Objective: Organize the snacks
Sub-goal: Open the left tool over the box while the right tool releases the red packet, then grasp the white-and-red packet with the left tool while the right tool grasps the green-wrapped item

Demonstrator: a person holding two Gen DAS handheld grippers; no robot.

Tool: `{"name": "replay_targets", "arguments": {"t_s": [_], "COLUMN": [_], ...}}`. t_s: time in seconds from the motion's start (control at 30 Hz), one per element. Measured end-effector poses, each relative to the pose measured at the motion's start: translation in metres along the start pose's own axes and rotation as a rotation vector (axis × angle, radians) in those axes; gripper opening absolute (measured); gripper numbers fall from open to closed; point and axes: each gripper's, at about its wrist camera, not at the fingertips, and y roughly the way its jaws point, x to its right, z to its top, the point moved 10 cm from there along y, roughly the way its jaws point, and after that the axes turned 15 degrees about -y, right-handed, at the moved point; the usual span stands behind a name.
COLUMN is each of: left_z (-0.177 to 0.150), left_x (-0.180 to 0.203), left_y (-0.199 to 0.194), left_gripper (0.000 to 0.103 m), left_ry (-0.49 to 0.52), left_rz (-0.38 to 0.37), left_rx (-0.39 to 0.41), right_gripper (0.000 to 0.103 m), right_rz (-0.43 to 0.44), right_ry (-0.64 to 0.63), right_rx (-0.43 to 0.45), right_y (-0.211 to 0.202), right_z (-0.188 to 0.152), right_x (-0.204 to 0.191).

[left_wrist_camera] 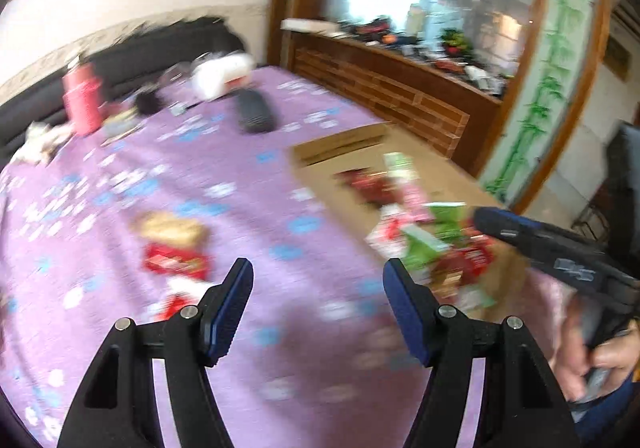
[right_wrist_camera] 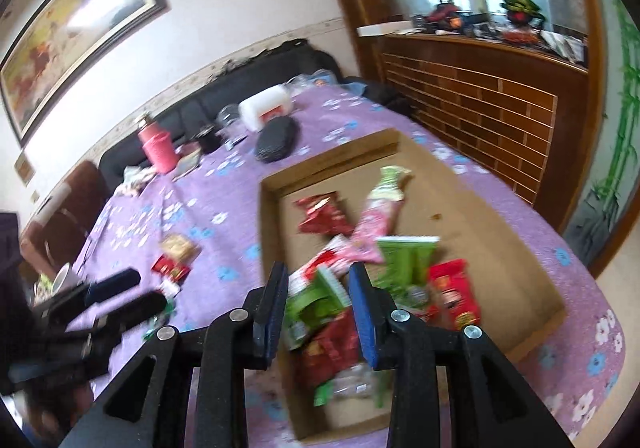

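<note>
Both empty, the left hand-held gripper (left_wrist_camera: 318, 302) gapes wide and the right hand-held gripper (right_wrist_camera: 318, 312) stands narrowly parted over the cardboard box (right_wrist_camera: 472, 208) of snacks; loose packets (left_wrist_camera: 174, 248) mid-bench need a wide, square approach.

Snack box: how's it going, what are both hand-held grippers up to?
Left hand-held gripper open, empty. Right hand-held gripper open, empty, over cardboard box. Loose snack packets wait on purple tablecloth. Path clear.
</note>
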Motion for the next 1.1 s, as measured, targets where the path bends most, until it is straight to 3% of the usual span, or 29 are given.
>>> {"name": "replay_targets", "arguments": {"t_s": [0.23, 0.3, 0.37, 0.57, 0.8, 0.83, 1.1], "left_z": [0.005, 0.004, 0.001, -0.012, -0.017, -0.017, -0.003], "left_x": [-0.107, -0.114, -0.113, -0.111, -0.124, -0.131, -0.186], "left_y": [0.013, 0.02, 0.025, 0.043, 0.046, 0.046, 0.029], "left_gripper": [0.066, 0.064, 0.06, 0.04, 0.034, 0.028, 0.028], "left_ry": [-0.155, -0.147, -0.154, -0.116, -0.069, -0.073, -0.238], "left_rz": [0.084, 0.114, 0.098, 0.137, 0.229, 0.259, 0.347], "left_rx": [-0.04, -0.049, -0.066, -0.111, -0.115, -0.113, -0.074], "right_gripper": [0.034, 0.034, 0.034, 0.034, 0.034, 0.034, 0.034], "right_rz": [0.056, 0.063, 0.077, 0.11, 0.121, 0.125, 0.263], "right_ry": [-0.113, -0.131, -0.138, -0.158, -0.17, -0.174, -0.176], "right_rx": [-0.033, -0.035, -0.043, -0.088, -0.1, -0.104, -0.204], "right_y": [0.01, 0.013, 0.018, 0.032, 0.037, 0.038, 0.061], "right_z": [-0.001, -0.001, -0.004, -0.014, -0.015, -0.016, -0.022], "right_x": [-0.057, -0.068, -0.078, -0.093, -0.1, -0.102, -0.147]}}
